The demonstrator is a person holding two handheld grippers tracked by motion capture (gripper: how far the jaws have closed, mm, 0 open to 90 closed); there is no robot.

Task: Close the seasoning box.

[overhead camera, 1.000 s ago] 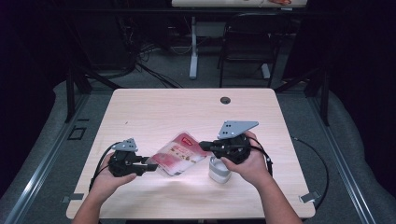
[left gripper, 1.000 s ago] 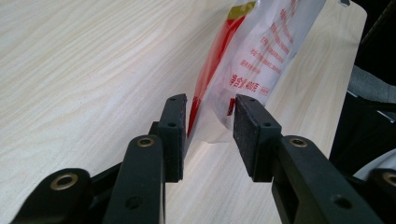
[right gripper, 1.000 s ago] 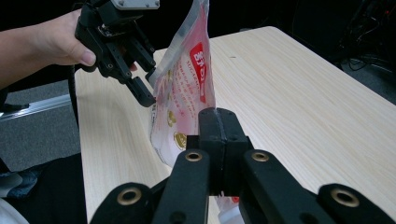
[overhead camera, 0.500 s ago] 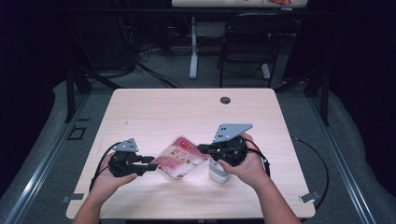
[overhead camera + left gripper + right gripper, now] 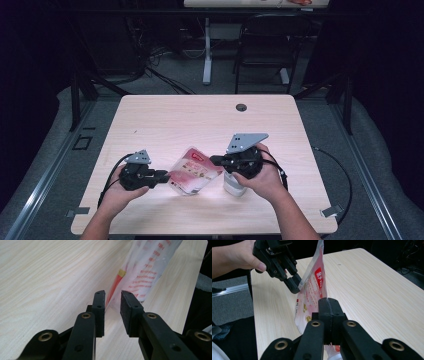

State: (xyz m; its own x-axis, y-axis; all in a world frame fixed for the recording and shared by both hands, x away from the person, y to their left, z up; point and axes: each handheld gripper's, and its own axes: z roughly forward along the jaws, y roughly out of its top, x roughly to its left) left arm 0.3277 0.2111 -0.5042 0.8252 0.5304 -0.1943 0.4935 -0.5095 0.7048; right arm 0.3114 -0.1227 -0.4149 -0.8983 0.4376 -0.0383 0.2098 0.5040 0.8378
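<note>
Narrowing my left fingers (image 5: 113, 312) around the lower edge of the snack pouch (image 5: 194, 170), I haven't pinched it yet; a gap shows. My right fingers (image 5: 329, 305) press together on its far edge, holding it tilted above the desk (image 5: 200, 120). Both grips should let me tear it.

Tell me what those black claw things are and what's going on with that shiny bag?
They are hand-held grippers, each with two black jaws. A person holds one in each hand at a wooden table. One picture looks down from above; the other two come from small cameras riding on each gripper. The right gripper is squeezed shut on one edge of a red and white snack pouch, holding it up. The left gripper has just been closing on the pouch's other edge, which sits between its jaws, with gaps at the pads. A white bottle stands under the right hand.
</note>
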